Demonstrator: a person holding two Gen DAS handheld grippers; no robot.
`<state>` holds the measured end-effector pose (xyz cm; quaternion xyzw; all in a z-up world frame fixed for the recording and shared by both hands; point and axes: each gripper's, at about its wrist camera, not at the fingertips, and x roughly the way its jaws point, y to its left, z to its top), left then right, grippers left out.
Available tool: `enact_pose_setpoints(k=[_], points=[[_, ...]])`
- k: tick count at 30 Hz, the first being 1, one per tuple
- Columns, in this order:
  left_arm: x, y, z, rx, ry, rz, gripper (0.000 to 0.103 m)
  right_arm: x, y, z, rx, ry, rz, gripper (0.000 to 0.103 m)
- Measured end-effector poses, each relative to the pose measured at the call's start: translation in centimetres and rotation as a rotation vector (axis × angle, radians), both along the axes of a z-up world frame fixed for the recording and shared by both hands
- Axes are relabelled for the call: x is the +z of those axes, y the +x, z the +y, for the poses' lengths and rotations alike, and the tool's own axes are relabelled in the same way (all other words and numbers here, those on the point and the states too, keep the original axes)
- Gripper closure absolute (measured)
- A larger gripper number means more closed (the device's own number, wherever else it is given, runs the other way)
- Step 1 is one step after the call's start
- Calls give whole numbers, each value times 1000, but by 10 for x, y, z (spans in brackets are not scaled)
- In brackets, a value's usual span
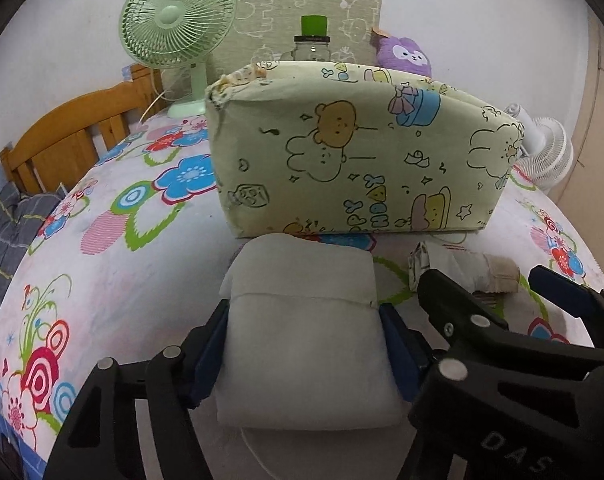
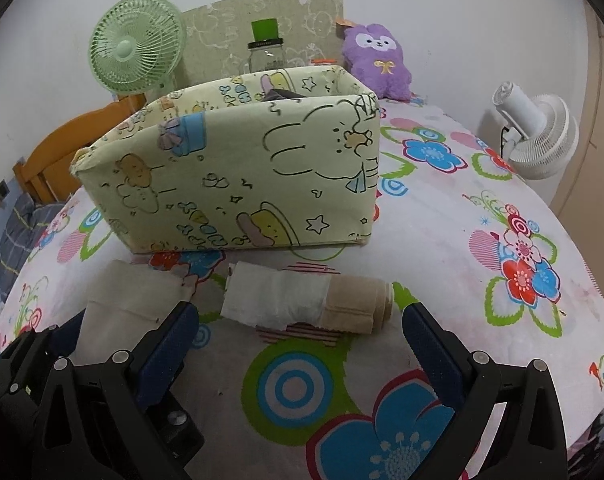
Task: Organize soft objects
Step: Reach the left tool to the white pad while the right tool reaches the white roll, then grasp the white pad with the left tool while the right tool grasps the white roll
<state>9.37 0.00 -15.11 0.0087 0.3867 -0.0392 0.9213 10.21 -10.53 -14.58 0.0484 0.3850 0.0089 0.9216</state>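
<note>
My left gripper (image 1: 304,320) is shut on a folded white cloth (image 1: 302,336), its blue pads pressing both sides, on the flowered bed sheet just in front of a pale green cartoon-print fabric box (image 1: 362,160). The cloth also shows in the right wrist view (image 2: 129,300). My right gripper (image 2: 302,332) is open and empty, just short of a rolled white and beige cloth (image 2: 306,300) lying on the sheet in front of the box (image 2: 237,172). The roll also shows in the left wrist view (image 1: 462,270). Something dark lies inside the box.
A green fan (image 1: 177,36), a glass jar with a green lid (image 1: 313,40) and a purple plush toy (image 2: 376,60) stand behind the box. A white fan (image 2: 538,136) is at the bed's right edge. A wooden headboard (image 1: 65,136) is on the left.
</note>
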Motion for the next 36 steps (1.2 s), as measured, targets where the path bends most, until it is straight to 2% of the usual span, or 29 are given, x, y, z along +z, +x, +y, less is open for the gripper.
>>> enact_pose_setpoints(k=[9,14,22,24,26,30,32,36], points=[[1,10,-2,-19,15,-1,30,-5,15,-6,-30,33,40,0],[0,12,1,-11,-3,9,30,-7,21,-5,-30,51,59,0],[0,12,0,-11,12,6,30,-8,25,0,-55,8,71,1],[0,12,-1,-11,18,4,30,-8,26,0,-49,6,70,2],[0,12,-1,-12,17,5,30,-8,25,2,-47,-13,71,8],[1,12,-3,-11,27,-1,30,-7,24,3,-34,-9,66,13],[1,11,-4,-11,30,-1,30,-6,23,4,-22,-6,64,18],[1,10,-4,-16,24,5,32,-4,20,5,-8,-11,57,22]])
